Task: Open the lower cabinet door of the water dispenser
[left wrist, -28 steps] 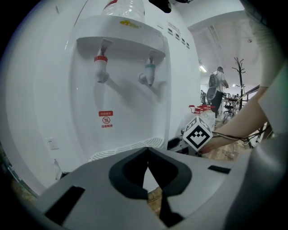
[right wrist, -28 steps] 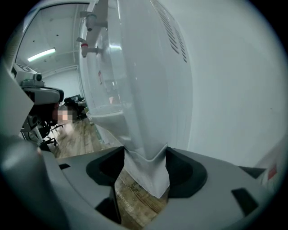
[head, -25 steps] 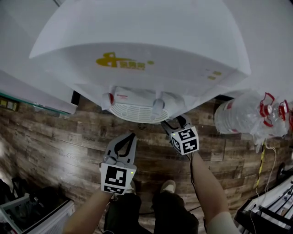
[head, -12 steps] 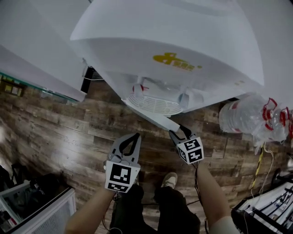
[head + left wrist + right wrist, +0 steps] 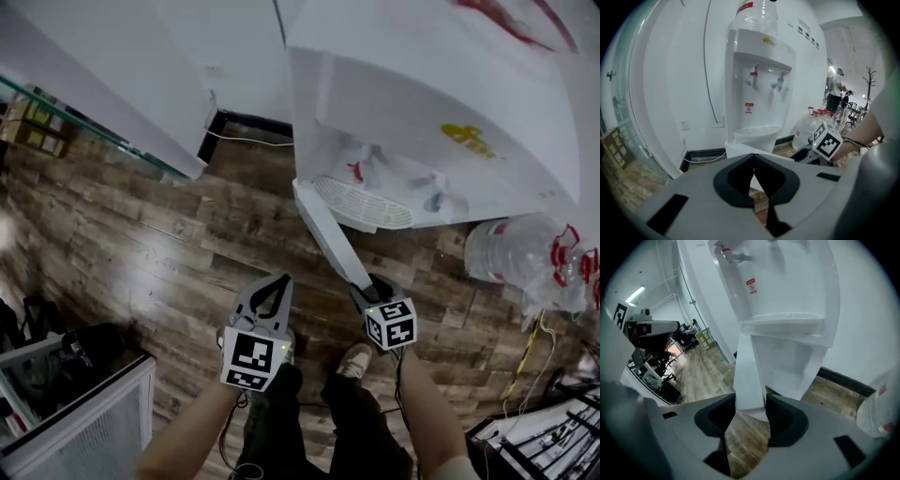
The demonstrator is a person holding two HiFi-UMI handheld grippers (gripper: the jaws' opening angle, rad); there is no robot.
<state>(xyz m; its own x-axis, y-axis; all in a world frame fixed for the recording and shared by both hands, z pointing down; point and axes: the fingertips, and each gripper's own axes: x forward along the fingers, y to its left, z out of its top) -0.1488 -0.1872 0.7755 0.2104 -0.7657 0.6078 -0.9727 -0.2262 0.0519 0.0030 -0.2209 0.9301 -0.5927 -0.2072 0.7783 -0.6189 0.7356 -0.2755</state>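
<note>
The white water dispenser (image 5: 422, 94) stands against the wall, with its drip tray (image 5: 361, 204) above the lower cabinet. Its lower cabinet door (image 5: 328, 234) stands swung out towards me, seen edge-on. My right gripper (image 5: 367, 286) holds the door's free edge. Its jaws have just been closing, and the door edge (image 5: 749, 376) fills the gap between them. My left gripper (image 5: 279, 281) hangs left of the door, apart from it, jaws together and empty. The left gripper view shows the dispenser (image 5: 759, 93) from the front and the right gripper's marker cube (image 5: 828, 143).
Large water bottles (image 5: 525, 258) lie on the wooden floor right of the dispenser. A glass-edged white cabinet (image 5: 94, 84) stands at the left and a white rack (image 5: 84, 422) at the lower left. My feet (image 5: 354, 361) are just behind the grippers. People stand far off (image 5: 834, 93).
The lower cabinet door has swung from nearly shut to wide open, with the right gripper on its edge. Both grippers have drawn back from the dispenser, and the view has shifted left.
</note>
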